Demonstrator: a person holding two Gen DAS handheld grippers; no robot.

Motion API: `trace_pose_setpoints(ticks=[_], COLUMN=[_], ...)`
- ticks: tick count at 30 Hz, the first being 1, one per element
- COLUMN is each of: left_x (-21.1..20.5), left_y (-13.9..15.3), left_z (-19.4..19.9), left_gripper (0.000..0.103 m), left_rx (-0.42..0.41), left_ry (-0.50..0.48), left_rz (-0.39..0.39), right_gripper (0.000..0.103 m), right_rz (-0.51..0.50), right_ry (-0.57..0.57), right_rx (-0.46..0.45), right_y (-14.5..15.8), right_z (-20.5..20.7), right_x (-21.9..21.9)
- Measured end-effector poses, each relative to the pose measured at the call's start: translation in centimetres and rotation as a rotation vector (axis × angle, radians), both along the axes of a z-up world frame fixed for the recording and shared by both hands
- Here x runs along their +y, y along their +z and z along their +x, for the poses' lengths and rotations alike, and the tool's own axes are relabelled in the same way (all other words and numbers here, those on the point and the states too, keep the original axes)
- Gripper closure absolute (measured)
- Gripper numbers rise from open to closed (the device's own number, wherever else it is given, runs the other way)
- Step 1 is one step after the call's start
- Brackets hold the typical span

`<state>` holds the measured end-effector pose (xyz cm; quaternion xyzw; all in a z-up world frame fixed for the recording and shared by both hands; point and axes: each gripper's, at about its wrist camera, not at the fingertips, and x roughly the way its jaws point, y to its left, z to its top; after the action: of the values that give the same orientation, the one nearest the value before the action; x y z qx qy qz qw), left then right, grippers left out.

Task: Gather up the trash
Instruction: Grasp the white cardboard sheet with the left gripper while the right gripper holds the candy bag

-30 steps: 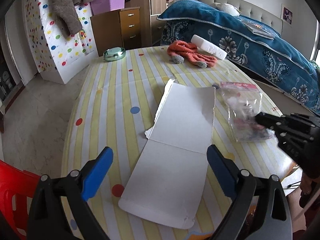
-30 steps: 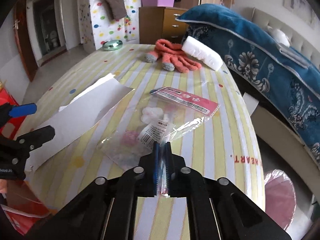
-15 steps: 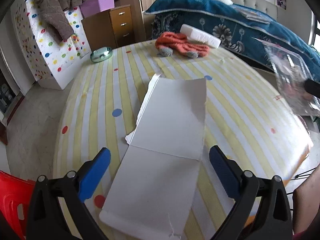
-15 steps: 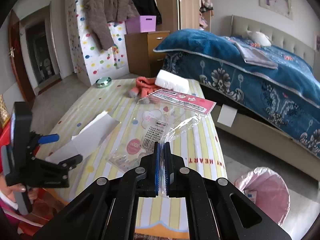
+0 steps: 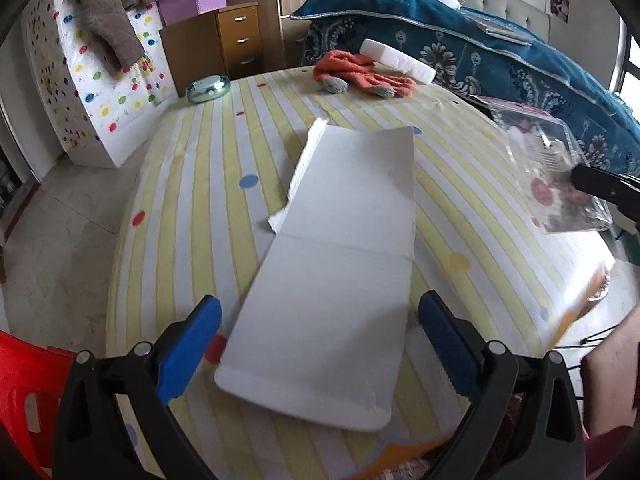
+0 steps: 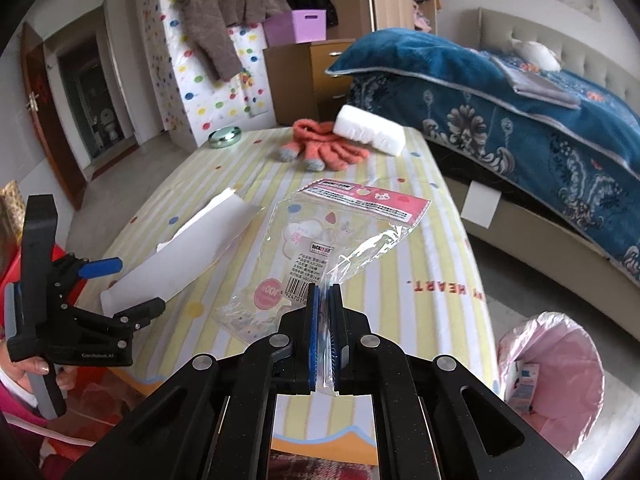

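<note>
A clear plastic bag with a pink header (image 6: 340, 232) hangs in the air over the striped table (image 6: 400, 200), pinched at its lower edge by my right gripper (image 6: 324, 296), which is shut on it. In the left wrist view the same bag (image 5: 548, 160) shows at the right edge, with the right gripper (image 5: 600, 188) on it. A flat white cardboard sheet (image 5: 344, 248) lies on the table. My left gripper (image 5: 320, 316) hovers open over its near end, with a finger on each side. A bin with a pink liner (image 6: 560, 380) stands on the floor to the right of the table.
Orange gloves (image 5: 360, 74), a white foam block (image 5: 396, 60) and a green round tin (image 5: 208, 88) lie at the table's far end. A red chair (image 5: 24, 392) is at the near left. A bed with a blue cover (image 6: 520, 112) runs along the right.
My right gripper has lifted the plastic bag off the table and carried it toward the right edge. The left gripper has stayed open over the cardboard, sinking slightly.
</note>
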<state>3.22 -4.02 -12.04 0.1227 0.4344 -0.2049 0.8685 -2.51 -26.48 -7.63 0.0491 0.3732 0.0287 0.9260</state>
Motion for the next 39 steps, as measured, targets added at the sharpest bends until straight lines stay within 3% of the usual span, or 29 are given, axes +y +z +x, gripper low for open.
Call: trace_pose_setpoints(ticks=[7,8,9,14,19,29,39], left_x=[0.2,0.3,0.3,0.5,-0.2,-4.5,-11.7], left_y=[-0.2,-0.1,0.0,0.3,3.0,6.8,8.6], left_z=[-0.9,-1.0,-1.1,-1.4,-1.9,-2.2,-3.8], left_gripper=[0.008,0.019,0.022,0.022,0.022,0.022,0.022], left_rx=[-0.031,-0.041,-0.047,-0.043,-0.110,-0.175,-0.210], left_ry=[-0.028,-0.019,-0.016,0.004,0.005,-0.048,-0.199], left_rz=[-0.018,-0.021,-0.023,-0.047,-0.108,-0.167,-0.218], right_gripper=[0.098,0.098,0.098,0.098,0.098,0.098,0.098], right_rz=[-0.001,0.000,0.000,0.008,0.013,0.015,-0.011], right_ry=[0.007,0.006,0.007,0.001,-0.013,-0.056,-0.208], right_rx=[-0.001,-0.004,-0.004,-0.018,-0.047,-0.081,-0.086], right_y=[0.0,0.1,0.1,0.4,1.1,2.2,2.4], right_z=[0.0,-0.1,0.0,-0.4,-1.0,-2.9,-6.8], right_x=[0.7,0.7,0.7,0.4,-0.3,-2.8,-8.2])
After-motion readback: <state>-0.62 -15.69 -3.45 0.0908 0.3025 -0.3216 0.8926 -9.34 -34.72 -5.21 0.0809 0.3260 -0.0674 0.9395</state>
